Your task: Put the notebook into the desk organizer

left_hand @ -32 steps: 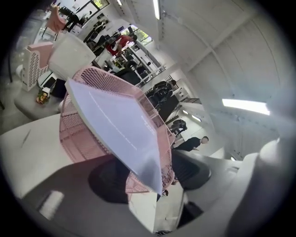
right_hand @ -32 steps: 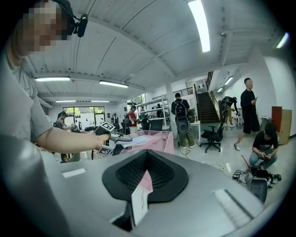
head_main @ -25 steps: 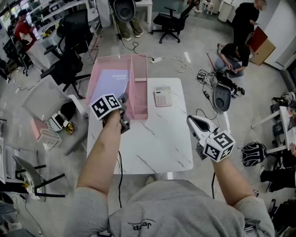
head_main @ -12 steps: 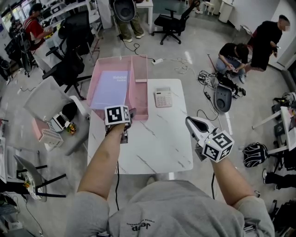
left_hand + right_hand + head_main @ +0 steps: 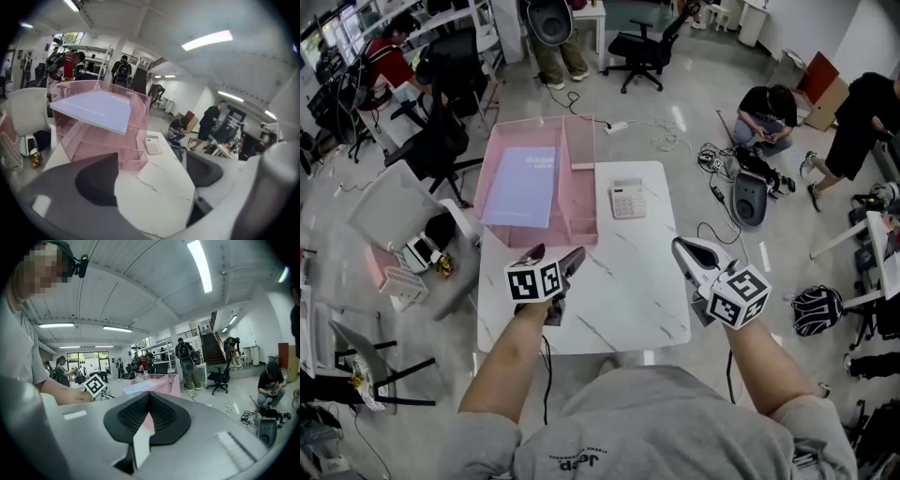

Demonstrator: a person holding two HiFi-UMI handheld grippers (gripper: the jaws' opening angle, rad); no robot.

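Observation:
The lavender notebook (image 5: 520,183) lies flat in the wide left compartment of the pink desk organizer (image 5: 577,230), at the table's far left. In the left gripper view the notebook (image 5: 93,107) rests inside the organizer (image 5: 108,150) ahead. My left gripper (image 5: 555,255) hovers over the white table (image 5: 628,300), a little nearer than the organizer's front wall. Its jaws have just been opening and stand wide apart with nothing between them (image 5: 150,183). My right gripper (image 5: 680,247) hangs over the table's right side, shut and empty, its pads meeting (image 5: 149,401).
A white calculator (image 5: 628,197) lies right of the organizer, also in the left gripper view (image 5: 152,145). A white chair (image 5: 394,202) stands by the table's left edge. Cables, a grey device (image 5: 748,197) and people are on the floor to the right.
My left gripper has drawn back from the organizer toward the near side of the table and rolled, jaws spread. The notebook stays in the organizer. The right gripper has not moved.

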